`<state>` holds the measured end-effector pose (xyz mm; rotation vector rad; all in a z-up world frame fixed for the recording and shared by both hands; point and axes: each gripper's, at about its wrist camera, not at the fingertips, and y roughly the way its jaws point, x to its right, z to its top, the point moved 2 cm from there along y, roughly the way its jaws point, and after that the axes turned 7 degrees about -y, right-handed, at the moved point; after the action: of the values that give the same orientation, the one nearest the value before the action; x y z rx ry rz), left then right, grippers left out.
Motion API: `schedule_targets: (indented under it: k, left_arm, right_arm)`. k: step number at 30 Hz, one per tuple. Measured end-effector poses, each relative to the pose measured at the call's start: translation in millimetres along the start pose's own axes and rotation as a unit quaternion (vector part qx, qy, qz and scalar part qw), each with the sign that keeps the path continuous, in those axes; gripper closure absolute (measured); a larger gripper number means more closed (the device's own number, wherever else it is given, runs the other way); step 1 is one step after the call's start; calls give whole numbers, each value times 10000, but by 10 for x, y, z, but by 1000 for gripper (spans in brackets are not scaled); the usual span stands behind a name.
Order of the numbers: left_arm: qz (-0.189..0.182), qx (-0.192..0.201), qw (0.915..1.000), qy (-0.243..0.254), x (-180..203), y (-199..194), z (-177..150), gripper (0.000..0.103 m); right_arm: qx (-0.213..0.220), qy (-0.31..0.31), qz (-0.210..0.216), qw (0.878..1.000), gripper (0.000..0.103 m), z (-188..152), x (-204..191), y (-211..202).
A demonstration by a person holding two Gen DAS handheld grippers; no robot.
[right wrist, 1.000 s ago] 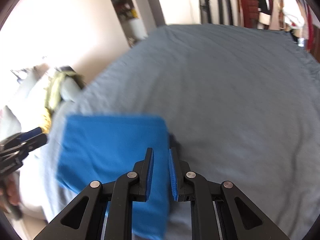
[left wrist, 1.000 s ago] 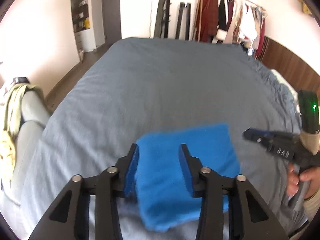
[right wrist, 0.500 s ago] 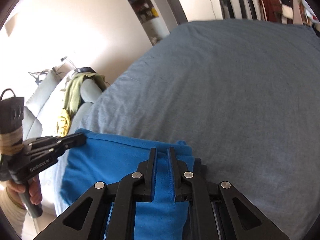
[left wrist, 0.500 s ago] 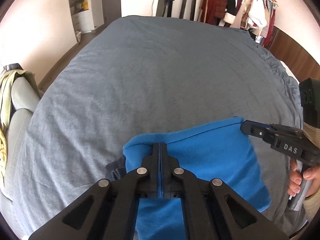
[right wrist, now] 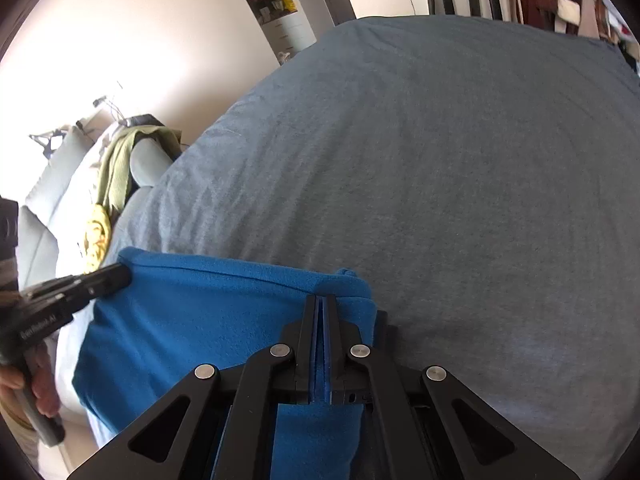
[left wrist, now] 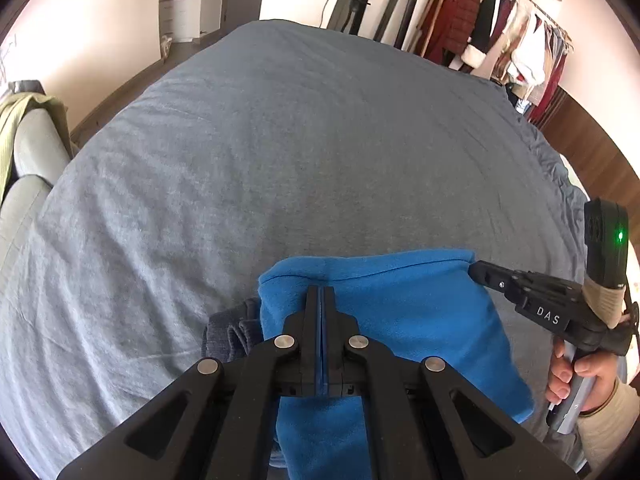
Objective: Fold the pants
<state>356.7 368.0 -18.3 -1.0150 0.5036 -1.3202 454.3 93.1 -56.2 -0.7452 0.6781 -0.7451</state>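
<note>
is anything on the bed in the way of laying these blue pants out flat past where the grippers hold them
Nothing visible. Both the left gripper and the right gripper are shut on the blue pants near their far edge, and the grey bed cover beyond that edge lies bare.

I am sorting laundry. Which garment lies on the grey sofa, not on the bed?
The olive-green garment, draped over the sofa; the blue pants are on the bed.
</note>
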Motion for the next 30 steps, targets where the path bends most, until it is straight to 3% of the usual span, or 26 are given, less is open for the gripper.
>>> schedule_targets:
  k: [8,10,14,16,17,19,21,25,30]
  left_arm:
    - [416,246,9985,247,102,-307,-47,99]
    - [570,407,9970,333,164,-442,-76,79]
    - [454,702,9952,503,351,-766,-171,75]
    - [501,877,9930,616,471,-925,-248,65]
    - [507,944,9920,664,515,-981,-276,62]
    - [491,1107,9897,766,638,-1112,-367,45]
    - [507,1216,9872,894,768,-1208,-471,40]
    - [408,1333,9851,1006,1019,-1328,-709,30]
    - [410,1623,9816,922,1256,-1387,-1056,20]
  right_arm:
    - [70,-95,-604,9981,103,-85,30,-313]
    - [96,-66,-711,9974,103,-123,29,-433]
    - [401,-87,-813,9958,103,-228,-56,-803]
    - [540,-101,-847,9949,100,-275,-102,-968]
    - [627,-92,-887,9940,97,-313,-126,-1088]
    - [754,-35,-921,9929,84,-369,-149,-1252]
    - [917,55,-962,9911,53,-443,-160,-1450]
    - [1173,66,-1237,9853,47,-607,-213,-1781]
    - [1489,59,-1532,9769,28,-949,-196,-2109]
